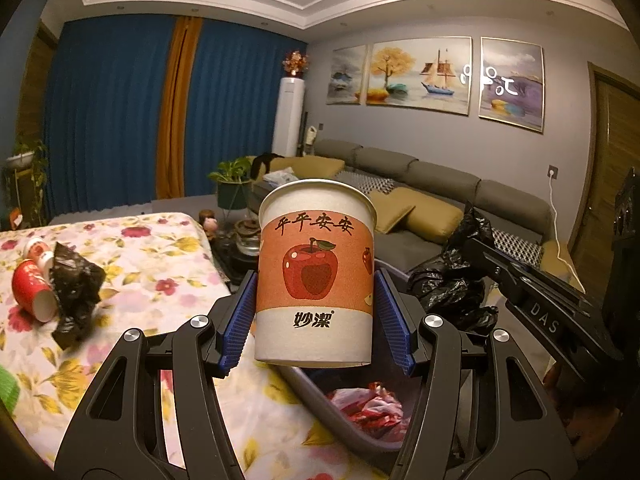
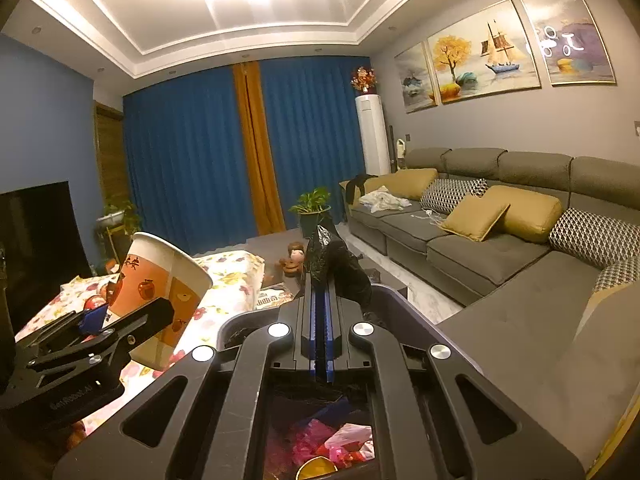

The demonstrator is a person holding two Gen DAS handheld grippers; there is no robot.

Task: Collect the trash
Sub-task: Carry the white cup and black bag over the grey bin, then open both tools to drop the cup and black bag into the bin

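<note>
Your left gripper (image 1: 316, 312) clamps a smooth tapered paper cup (image 1: 316, 272), ribbed blue pads (image 1: 240, 320) on its sides, your right gripper (image 2: 321, 280) pinches crinkled black plastic bag (image 2: 340, 268) above grey bin (image 2: 420, 304).

Both wrist views look close along their claws toward the shared curtains (image 1: 120, 108) and sofa (image 2: 500, 240).
</note>
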